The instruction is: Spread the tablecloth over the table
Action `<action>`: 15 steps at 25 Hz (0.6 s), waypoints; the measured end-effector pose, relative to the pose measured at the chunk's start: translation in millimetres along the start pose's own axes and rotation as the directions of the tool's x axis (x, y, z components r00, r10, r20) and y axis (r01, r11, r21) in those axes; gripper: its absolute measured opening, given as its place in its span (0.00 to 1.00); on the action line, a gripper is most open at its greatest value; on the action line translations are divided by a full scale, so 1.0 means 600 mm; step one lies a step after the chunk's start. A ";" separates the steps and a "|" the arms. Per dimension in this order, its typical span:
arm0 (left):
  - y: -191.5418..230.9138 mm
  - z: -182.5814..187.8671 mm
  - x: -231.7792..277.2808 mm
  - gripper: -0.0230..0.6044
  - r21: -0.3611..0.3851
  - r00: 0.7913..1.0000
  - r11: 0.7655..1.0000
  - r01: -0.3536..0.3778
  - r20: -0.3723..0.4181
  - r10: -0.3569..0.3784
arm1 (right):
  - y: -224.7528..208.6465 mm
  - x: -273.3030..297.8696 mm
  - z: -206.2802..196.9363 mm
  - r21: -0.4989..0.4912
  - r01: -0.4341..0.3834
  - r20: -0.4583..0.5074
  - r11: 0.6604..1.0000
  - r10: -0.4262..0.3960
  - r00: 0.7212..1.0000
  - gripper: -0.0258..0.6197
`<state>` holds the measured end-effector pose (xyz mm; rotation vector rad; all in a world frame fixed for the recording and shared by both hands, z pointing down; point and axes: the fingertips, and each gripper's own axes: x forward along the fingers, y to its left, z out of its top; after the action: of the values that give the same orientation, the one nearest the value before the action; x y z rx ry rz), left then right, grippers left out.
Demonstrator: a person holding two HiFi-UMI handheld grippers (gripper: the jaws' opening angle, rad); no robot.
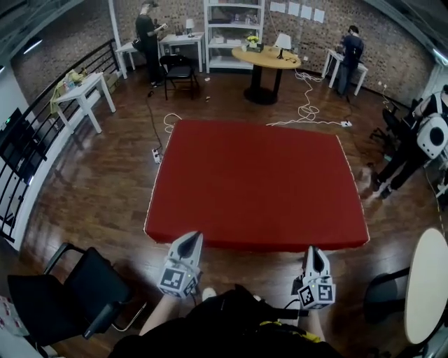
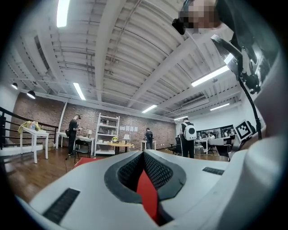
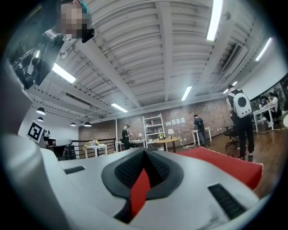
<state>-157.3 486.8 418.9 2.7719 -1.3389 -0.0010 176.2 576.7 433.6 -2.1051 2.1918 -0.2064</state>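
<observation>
Tablecloth (image 1: 255, 182) pinched at its near edge

Head view: your left gripper (image 1: 192, 238) and right gripper (image 1: 313, 250) hold it wide apart, so it lies flat. Left gripper view: jaws squeeze red cloth. Right gripper view: same tight pinch.

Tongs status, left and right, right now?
Left tongs: closed on the near edge of the tablecloth.
Right tongs: closed on the same tablecloth edge.

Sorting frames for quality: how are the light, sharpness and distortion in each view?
Head view: even light, sharp, no glare on the red tablecloth; the room's edges curve. Left gripper view: ceiling lamps blown out, dark rounded corners, close foreground slightly soft. Right gripper view: much the same.
</observation>
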 end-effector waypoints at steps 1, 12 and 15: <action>-0.009 0.000 0.005 0.04 -0.005 1.000 1.000 -0.006 0.007 0.006 | -0.010 -0.004 0.000 0.000 0.004 0.000 1.000 -0.004 1.000 0.04; -0.072 -0.018 0.001 0.04 -0.030 0.998 0.998 -0.054 0.025 0.055 | -0.033 -0.031 -0.013 -0.017 -0.049 -0.021 0.999 0.048 0.999 0.04; -0.063 -0.007 0.024 0.04 -0.024 0.998 0.998 -0.064 0.025 0.064 | -0.054 -0.005 0.004 0.001 -0.041 0.013 0.999 0.041 0.999 0.04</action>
<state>-118.8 499.1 421.4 2.7181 -1.4235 -0.0486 208.6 578.4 436.3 -2.0530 2.2242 -0.1909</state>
